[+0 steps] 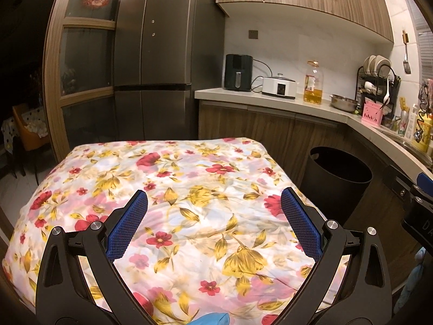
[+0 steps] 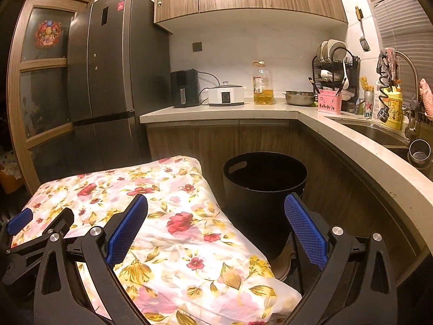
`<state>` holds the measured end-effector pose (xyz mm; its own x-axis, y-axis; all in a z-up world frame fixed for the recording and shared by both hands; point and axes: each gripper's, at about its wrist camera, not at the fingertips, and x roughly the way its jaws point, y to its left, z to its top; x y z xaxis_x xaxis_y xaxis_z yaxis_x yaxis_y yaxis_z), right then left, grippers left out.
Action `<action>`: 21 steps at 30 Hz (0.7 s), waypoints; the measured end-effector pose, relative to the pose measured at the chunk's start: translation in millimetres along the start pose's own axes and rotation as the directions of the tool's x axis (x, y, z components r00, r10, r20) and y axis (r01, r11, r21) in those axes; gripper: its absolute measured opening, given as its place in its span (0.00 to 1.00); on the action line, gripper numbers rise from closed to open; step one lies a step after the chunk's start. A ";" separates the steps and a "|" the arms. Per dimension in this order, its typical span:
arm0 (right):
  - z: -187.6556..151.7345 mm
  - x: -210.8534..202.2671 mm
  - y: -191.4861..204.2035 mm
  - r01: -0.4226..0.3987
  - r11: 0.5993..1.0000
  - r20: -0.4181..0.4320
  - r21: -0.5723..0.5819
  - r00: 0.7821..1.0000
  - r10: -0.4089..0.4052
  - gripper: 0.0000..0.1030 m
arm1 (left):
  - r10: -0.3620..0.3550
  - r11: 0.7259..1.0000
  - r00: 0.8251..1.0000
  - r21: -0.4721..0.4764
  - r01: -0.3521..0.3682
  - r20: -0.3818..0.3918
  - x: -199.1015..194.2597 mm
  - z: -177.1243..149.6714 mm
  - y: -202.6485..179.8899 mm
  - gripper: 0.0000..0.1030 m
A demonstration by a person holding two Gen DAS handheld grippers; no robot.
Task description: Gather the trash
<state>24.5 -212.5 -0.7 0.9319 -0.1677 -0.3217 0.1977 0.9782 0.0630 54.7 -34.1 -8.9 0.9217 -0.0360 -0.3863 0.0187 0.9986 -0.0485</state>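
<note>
A black round trash bin [image 1: 338, 181] stands on the floor to the right of a table covered with a floral cloth [image 1: 167, 195]. My left gripper [image 1: 215, 203] is open and empty, held over the cloth. My right gripper [image 2: 216, 205] is open and empty, over the table's right edge with the trash bin [image 2: 265, 178] just ahead of it. The floral cloth [image 2: 173, 222] shows no loose trash in either view. The left gripper's side shows at the lower left of the right wrist view [image 2: 20, 220]. Part of the right gripper shows at the right edge of the left wrist view [image 1: 416, 197].
A dark fridge [image 1: 159, 54] stands behind the table. An L-shaped counter [image 2: 311, 116] carries an air fryer [image 2: 185, 88], a white cooker [image 2: 226, 96], an oil bottle [image 2: 262, 84], a steel bowl [image 2: 299, 98], a dish rack [image 2: 335, 67] and a sink [image 2: 379, 132]. A blue glove [image 1: 213, 319] shows at the bottom edge.
</note>
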 end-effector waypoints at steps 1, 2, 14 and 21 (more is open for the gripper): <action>0.0 0.1 0.0 -0.001 1.000 0.001 0.000 1.000 0.001 0.95 | -0.001 1.000 1.000 -0.001 0.001 0.000 -0.3 -0.2 0.4 0.94; 0.0 -0.6 0.5 -0.001 1.000 0.002 0.001 1.000 0.001 0.95 | -0.001 1.000 1.000 -0.001 0.001 0.000 -0.6 -0.4 0.2 0.94; -1.1 -2.3 2.9 -0.002 1.000 0.003 -0.001 1.000 0.002 0.95 | -0.004 1.000 1.000 0.002 0.004 0.002 -1.7 -0.3 -0.3 0.94; -0.6 -3.4 4.2 -0.004 1.000 0.004 0.000 1.000 0.004 0.95 | -0.004 1.000 1.000 0.001 0.004 0.000 -1.7 -0.5 -0.6 0.94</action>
<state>22.0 -207.8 0.1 0.9340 -0.1640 -0.3173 0.1939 0.9789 0.0647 52.9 -34.7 -8.7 0.9217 -0.0398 -0.3858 0.0226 0.9985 -0.0492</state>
